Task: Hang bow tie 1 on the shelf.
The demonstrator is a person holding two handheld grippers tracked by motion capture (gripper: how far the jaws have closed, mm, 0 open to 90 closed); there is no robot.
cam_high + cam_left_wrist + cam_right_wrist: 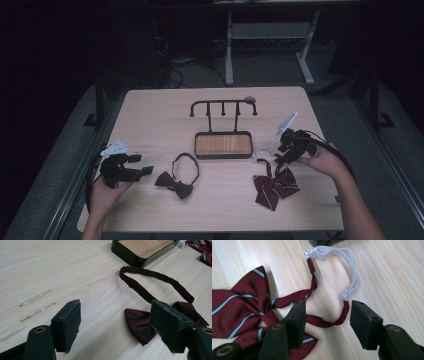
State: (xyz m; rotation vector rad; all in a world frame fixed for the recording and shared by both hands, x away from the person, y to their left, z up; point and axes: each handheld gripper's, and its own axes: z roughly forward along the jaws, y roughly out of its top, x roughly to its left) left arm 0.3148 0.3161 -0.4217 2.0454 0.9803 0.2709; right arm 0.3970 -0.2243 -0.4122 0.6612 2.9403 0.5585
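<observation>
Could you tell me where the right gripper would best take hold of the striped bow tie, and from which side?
Probably by the thin red neck strap, not the bulky bow. The striped bow tie lies flat on the table, and its strap curves out toward the white elastic, narrow enough to pinch. The right gripper already has open jaws either side of it, so come down from above.

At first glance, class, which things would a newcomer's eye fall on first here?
Probably the striped red bow tie at front right, its strap lying between the open jaws of the right hand-held gripper. Then the dark bow tie at front centre, near the open left hand-held gripper. Behind them stands a black hook rack on a wooden-topped base.
</observation>
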